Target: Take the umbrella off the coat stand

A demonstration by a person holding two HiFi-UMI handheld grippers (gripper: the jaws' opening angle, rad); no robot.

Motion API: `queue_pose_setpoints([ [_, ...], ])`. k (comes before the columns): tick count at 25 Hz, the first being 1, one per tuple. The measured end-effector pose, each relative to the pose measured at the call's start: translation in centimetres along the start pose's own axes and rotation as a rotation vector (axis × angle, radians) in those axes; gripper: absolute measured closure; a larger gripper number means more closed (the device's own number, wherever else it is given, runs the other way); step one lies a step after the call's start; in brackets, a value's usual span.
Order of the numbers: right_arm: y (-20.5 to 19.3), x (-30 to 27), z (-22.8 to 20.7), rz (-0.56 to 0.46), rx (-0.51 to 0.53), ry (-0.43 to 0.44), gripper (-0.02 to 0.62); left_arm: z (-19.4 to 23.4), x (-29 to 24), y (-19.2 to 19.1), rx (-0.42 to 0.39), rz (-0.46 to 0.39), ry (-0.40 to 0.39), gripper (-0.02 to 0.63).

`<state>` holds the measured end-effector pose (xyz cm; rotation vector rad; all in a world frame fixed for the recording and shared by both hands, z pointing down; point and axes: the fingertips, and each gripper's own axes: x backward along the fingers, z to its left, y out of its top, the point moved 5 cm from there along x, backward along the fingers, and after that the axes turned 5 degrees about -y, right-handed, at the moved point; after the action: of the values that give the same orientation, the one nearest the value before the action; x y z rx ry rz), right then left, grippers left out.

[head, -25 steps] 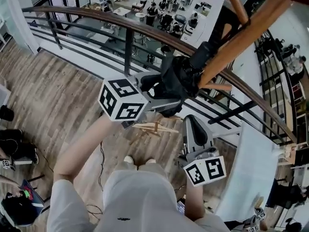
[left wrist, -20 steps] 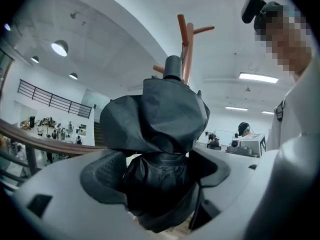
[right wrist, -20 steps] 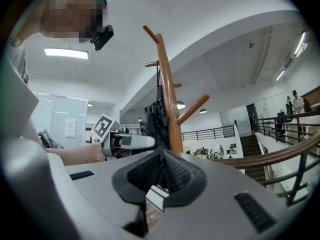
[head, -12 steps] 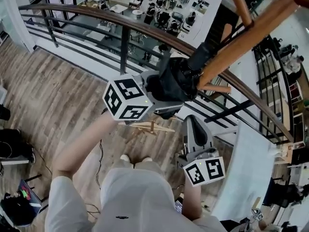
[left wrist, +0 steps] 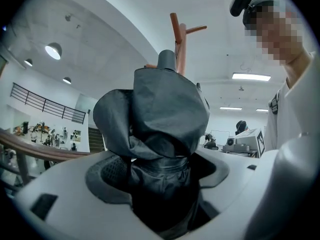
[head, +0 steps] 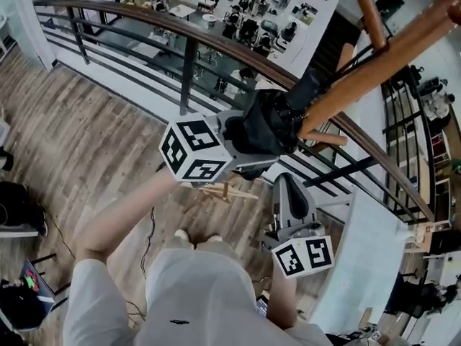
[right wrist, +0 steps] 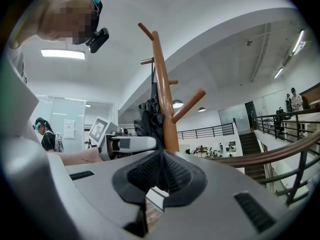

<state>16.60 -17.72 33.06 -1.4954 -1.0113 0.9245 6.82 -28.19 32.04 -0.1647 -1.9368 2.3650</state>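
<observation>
Pinching folded black umbrella (head: 270, 121) in left tongs (head: 248, 137), jaws clamped on bunched fabric. Umbrella sits against coat stand (head: 374, 52), at 1 o'clock in head view. Grasp done; lifting it clear of stand remains, as I judge. Right tongs (head: 287, 187), at 5 o'clock of umbrella, pressed together, empty. Count: one umbrella, one stand, two tongs.
</observation>
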Motion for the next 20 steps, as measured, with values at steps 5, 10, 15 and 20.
queue_pose_setpoints([
  [5,-0.4,-0.5,-0.2,0.001,-0.018,-0.001,0.551,0.2,-0.1,-0.2,0.017,0.003,0.013,0.279],
  [10,-0.5,-0.3,-0.1,0.001,-0.03,-0.006,0.551,-0.2,0.4,-0.3,0.017,-0.003,0.019,0.298],
  [15,-0.3,0.3,0.1,-0.008,-0.015,-0.002,0.551,-0.9,0.6,-0.3,0.011,0.001,0.044,0.322],
  [20,-0.5,0.4,0.2,-0.013,-0.016,-0.005,0.551,-0.8,0.8,-0.5,0.017,0.004,0.064,0.331],
])
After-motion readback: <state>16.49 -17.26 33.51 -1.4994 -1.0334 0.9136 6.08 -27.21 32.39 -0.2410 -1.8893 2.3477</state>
